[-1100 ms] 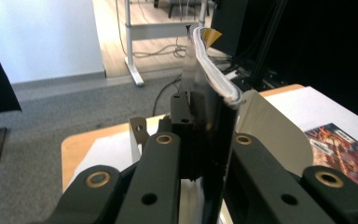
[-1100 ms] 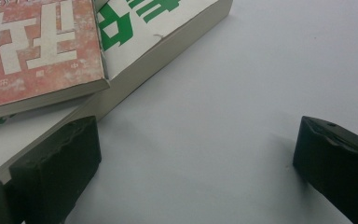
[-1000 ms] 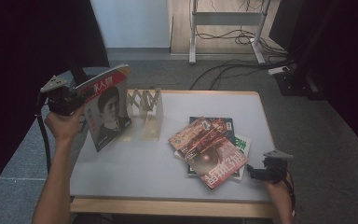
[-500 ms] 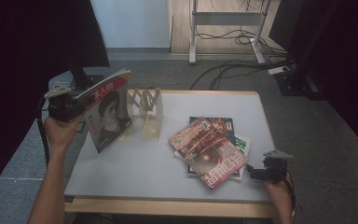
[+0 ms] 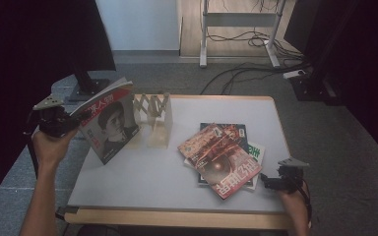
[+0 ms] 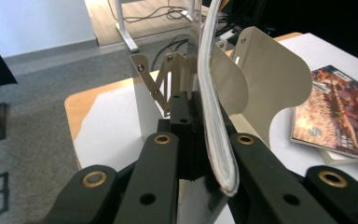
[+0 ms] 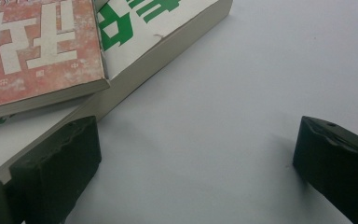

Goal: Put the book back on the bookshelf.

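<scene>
The left gripper (image 5: 61, 123) is clamped on one edge of a magazine (image 5: 109, 125) and holds it upright at the left edge of the table (image 5: 142, 172). In the left gripper view the two black jaws are pressed together on the magazine's (image 6: 214, 116) curved page edges, and the beige expandable book rack (image 6: 256, 79) stands just behind it. The cover shows a portrait of a face under a red band with white Chinese characters; I cannot read them with certainty. In the high view the rack (image 5: 153, 120), with its scissor-like metal links, stands just beside the magazine, at the back left part of the table.

The right gripper (image 5: 270, 183) rests low at the front right of the table, its jaws standing wide apart with nothing between them. In the right gripper view one jaw is just beside the stack of books (image 7: 121, 51): a reddish cover with large white characters lies on a white cover with green characters. In the high view this stack (image 5: 221, 155) lies fanned out on the right half, well apart from the rack.
</scene>
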Tool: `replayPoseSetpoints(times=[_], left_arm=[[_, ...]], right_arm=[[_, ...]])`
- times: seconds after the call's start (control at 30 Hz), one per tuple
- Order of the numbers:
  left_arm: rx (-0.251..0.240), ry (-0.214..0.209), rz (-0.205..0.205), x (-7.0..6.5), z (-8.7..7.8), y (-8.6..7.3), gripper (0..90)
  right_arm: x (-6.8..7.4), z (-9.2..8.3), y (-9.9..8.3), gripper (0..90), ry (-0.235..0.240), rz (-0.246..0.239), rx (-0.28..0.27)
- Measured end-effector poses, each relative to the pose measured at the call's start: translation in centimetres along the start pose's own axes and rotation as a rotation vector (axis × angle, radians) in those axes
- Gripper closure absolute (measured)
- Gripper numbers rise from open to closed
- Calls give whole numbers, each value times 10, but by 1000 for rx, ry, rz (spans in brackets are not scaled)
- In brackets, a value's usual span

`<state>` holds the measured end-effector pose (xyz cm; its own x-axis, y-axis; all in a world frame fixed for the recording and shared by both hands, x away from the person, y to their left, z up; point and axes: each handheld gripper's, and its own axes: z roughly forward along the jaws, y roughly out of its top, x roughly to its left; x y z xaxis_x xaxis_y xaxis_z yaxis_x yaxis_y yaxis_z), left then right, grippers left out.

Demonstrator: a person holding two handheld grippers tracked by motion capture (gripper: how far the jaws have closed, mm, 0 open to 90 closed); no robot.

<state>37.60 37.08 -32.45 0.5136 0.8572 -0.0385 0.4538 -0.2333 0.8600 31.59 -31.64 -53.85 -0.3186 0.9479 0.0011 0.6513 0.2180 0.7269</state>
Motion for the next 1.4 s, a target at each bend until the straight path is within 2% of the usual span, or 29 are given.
replayPoseSetpoints(times=[0.27, 0.37, 0.43, 0.5, 0.6, 0.9, 1.03, 1.23, 1.4], left_arm=[[6, -31, -18, 5, -1, 11, 807], [31, -45, -23, 6, 2, 17, 764], [51, -39, -21, 5, 4, 19, 786], [65, -24, -19, 3, 6, 22, 847], [73, -14, -23, 1, 7, 26, 864], [8, 49, -85, -1, 11, 32, 870], [-14, 75, -68, -5, 13, 32, 869], [-53, 69, -81, -7, 20, 33, 869], [-82, 94, -87, -10, 25, 33, 869]], right_arm=[[0, 0, 0, 5, 0, 0, 0], [0, 0, 0, 6, 0, 1, 0], [0, 0, 0, 6, 0, 1, 0], [0, 0, 0, 6, 0, 1, 0], [0, 0, 0, 6, 0, 2, 0], [0, 0, 0, 6, 0, 2, 0], [0, 0, 0, 6, 0, 0, -1], [0, 0, 0, 5, 0, 1, 0], [0, 0, 0, 5, 0, 1, 0]])
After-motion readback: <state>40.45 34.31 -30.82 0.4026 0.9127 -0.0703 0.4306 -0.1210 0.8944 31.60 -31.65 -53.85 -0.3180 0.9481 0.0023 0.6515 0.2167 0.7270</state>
